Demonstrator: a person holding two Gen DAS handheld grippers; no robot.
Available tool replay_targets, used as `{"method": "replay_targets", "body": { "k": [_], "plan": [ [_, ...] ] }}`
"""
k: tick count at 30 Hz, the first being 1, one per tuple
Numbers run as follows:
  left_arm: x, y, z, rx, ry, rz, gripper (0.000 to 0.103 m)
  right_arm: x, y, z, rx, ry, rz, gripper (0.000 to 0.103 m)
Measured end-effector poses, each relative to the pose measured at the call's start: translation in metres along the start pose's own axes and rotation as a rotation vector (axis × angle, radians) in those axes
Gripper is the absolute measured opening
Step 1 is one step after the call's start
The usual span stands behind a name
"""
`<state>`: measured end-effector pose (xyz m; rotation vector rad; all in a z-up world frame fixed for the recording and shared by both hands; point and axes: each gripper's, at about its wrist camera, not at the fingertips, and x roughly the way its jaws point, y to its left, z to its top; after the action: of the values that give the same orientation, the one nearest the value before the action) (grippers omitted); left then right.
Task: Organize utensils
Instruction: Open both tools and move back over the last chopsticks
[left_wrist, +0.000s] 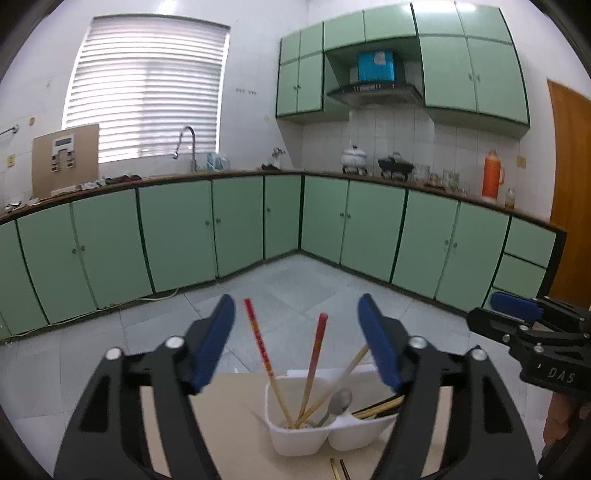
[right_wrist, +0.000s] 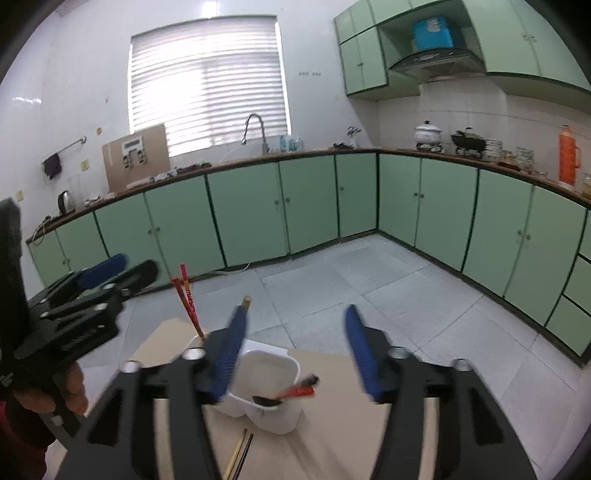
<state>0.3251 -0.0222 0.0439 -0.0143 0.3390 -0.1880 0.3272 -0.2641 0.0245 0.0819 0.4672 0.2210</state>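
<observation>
Chopsticks (left_wrist: 312, 369), three of them, stand with one spoon (left_wrist: 338, 404) in the white two-cup holder (left_wrist: 295, 439) on the table, both grippers (left_wrist: 295, 345) (right_wrist: 293, 349) wide open holding nothing, "DAS" readable on one.

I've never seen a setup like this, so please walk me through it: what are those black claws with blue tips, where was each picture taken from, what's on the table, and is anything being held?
No robot here: a person holds a two-finger gripper in each hand, and each carries a fisheye camera that looks along its fingers. One picture comes from the left gripper, the other from the right gripper; each also shows the other at its edge. Both stand open and hold nothing. Below them, on a beige table, stands a white two-compartment holder. One compartment holds red-tipped chopsticks and a metal spoon; the other holds a dark spoon with a red handle. Two loose chopsticks lie on the table in front.
</observation>
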Motion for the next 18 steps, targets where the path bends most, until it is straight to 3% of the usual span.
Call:
{"method": "replay_targets", "body": {
  "k": [4, 8, 10, 18],
  "plan": [
    [-0.037, 0.001, -0.018, -0.001, -0.063, 0.036, 0.089, -0.028, 0.001, -0.019, 0.02, -0.042, -0.024, 0.081],
    [-0.071, 0.001, -0.048, 0.002, -0.087, 0.069, 0.094, -0.051, 0.01, -0.049, 0.011, -0.066, -0.062, 0.097],
    [-0.084, 0.001, -0.068, 0.008, -0.07, 0.08, 0.095, -0.061, 0.015, -0.069, 0.011, -0.065, -0.081, 0.097],
    [-0.109, 0.009, -0.141, 0.002, 0.088, 0.11, 0.096, -0.069, 0.035, -0.15, 0.018, 0.084, -0.077, 0.097]
  ]
}}
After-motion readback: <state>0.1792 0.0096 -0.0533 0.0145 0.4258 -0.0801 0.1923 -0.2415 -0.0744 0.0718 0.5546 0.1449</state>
